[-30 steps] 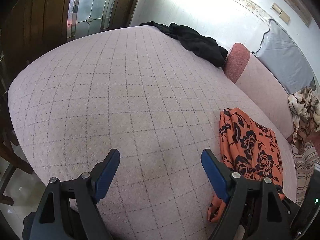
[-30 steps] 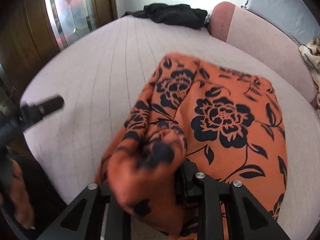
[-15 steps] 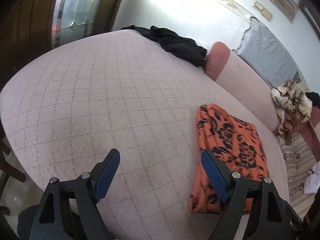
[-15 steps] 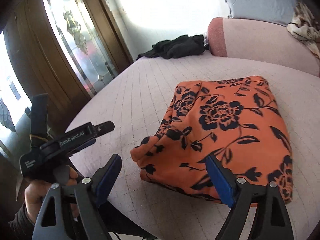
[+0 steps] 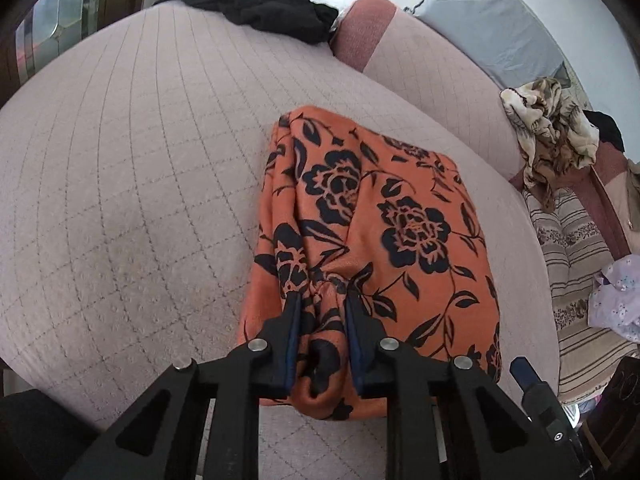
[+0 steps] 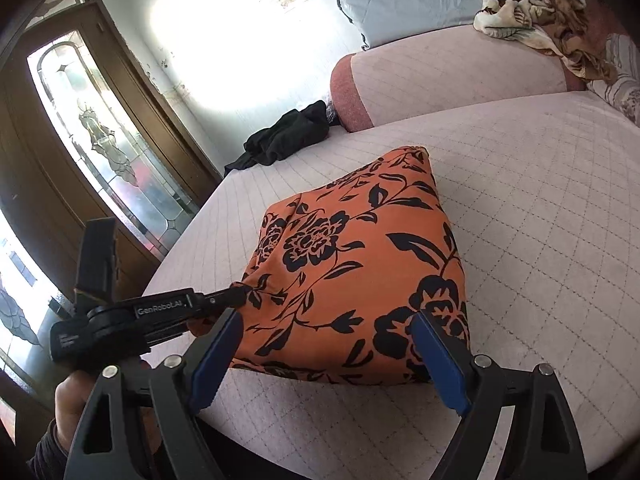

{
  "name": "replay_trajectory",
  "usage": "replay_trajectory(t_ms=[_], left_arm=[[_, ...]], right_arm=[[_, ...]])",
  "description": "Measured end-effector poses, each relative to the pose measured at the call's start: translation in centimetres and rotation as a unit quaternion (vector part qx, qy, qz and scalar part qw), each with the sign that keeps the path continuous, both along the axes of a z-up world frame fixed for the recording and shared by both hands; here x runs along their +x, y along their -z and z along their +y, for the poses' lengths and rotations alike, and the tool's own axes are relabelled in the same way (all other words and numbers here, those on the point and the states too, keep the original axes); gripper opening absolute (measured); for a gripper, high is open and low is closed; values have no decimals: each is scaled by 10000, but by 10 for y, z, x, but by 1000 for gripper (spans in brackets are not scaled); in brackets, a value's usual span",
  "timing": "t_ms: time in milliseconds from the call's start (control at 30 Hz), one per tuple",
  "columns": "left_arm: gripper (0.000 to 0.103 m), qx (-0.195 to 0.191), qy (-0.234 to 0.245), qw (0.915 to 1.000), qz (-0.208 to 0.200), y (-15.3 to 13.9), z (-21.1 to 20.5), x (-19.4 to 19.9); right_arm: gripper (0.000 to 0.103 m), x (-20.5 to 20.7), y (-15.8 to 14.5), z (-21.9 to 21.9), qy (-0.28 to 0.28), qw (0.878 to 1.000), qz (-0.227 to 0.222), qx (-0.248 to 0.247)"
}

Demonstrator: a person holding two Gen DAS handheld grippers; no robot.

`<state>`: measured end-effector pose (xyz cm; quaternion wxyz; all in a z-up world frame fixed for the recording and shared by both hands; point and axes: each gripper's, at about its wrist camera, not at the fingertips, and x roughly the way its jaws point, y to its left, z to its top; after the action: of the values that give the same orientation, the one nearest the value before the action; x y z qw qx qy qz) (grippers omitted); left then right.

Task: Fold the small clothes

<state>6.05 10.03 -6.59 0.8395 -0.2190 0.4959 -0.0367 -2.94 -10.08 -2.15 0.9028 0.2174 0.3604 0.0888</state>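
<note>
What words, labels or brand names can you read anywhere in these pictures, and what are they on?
"GenRobot.AI": white lettering on the black body of the left gripper, seen from the right wrist view.
A smaller white label lower on the same body, near the person's hand: too small and blurred to read.
The orange floral garment and the bed cover carry no readable text.

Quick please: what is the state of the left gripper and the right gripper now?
Left gripper: closing, pinching a bunched fold of the orange floral garment.
Right gripper: open, holding nothing, near the garment's edge.
</note>
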Motion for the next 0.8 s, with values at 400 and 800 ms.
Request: replay_trajectory(t_ms=[400, 800], left_arm=[[70, -337, -241, 9987, -298, -14, 5, -28], [12, 390, -103, 9962, -771, -40, 1, -30]], right_arm=[[88, 2, 11, -18, 155, 9990, 25, 420], [88, 1, 5, -12, 171, 9995, -22, 262]])
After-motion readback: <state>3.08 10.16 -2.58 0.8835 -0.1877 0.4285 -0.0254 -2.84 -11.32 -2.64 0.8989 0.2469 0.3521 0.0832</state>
